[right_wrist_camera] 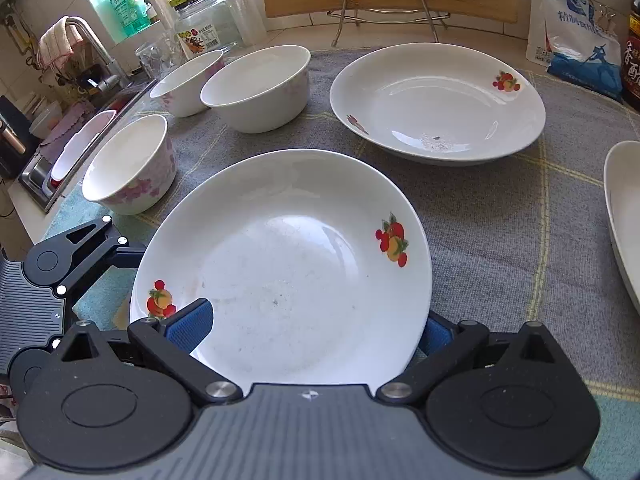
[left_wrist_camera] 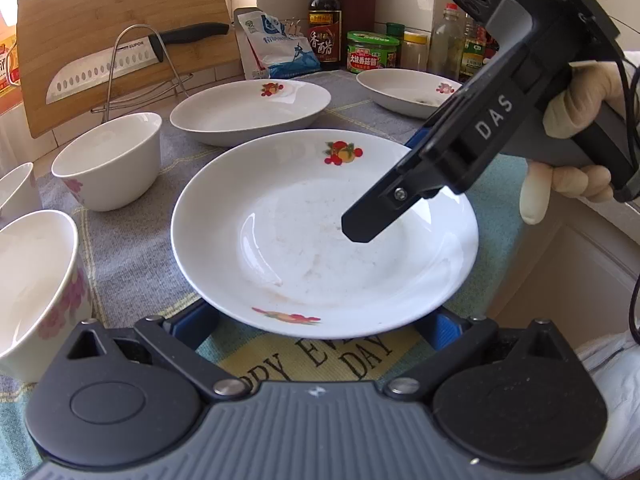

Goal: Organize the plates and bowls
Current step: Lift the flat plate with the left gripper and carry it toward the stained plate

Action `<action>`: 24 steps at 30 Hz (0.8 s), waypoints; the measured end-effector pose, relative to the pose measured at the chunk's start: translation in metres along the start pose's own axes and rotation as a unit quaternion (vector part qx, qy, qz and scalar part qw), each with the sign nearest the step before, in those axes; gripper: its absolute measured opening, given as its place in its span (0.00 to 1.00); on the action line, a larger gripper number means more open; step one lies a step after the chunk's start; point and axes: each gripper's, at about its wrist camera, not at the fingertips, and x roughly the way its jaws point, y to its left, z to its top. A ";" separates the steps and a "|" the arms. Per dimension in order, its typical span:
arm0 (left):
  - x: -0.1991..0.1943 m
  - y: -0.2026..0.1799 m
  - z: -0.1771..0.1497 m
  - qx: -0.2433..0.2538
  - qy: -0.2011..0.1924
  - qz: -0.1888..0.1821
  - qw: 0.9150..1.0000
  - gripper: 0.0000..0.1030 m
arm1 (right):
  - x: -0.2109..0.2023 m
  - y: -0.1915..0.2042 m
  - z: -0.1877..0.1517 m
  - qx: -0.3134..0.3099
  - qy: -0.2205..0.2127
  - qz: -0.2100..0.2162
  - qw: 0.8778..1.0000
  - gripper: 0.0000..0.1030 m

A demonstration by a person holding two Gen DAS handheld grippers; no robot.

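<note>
Both grippers are working at the near plate point(left_wrist_camera: 324, 236), which is lying on the grey cloth point(left_wrist_camera: 132, 240) in front of us. We are holding the left gripper point(left_wrist_camera: 320, 326) fully spread, its blue pads just outside the plate's near edge and pressing nothing. The right gripper point(right_wrist_camera: 310, 330) is straddling the rim from the other side, one pad over the plate and one under it; we cannot tell whether it is pinching yet.

To do this step well, in our judgement, we should be closing firmly on the rim and lifting level before carrying the plate onto the far plate point(right_wrist_camera: 436, 104), keeping clear of the bowls point(right_wrist_camera: 256, 88).

Under the plate, the right gripper's lower pad is hidden. A third plate point(right_wrist_camera: 624, 224) is being cut off at the frame edge.
</note>
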 end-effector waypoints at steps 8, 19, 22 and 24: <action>0.000 0.000 0.001 0.001 -0.002 0.000 1.000 1.00 | 0.007 -0.012 0.023 -0.034 0.033 0.043 0.998 1.00; 0.004 0.001 0.005 0.009 0.008 -0.007 1.000 1.00 | 0.013 -0.033 0.046 -0.020 0.066 0.113 0.991 1.00; 0.006 0.002 0.007 0.012 0.010 -0.009 1.000 1.00 | 0.015 -0.036 0.050 -0.013 0.072 0.125 0.989 1.00; 0.006 0.002 0.007 0.014 0.012 -0.010 1.000 1.00 | 0.017 -0.038 0.053 -0.008 0.078 0.132 0.988 1.00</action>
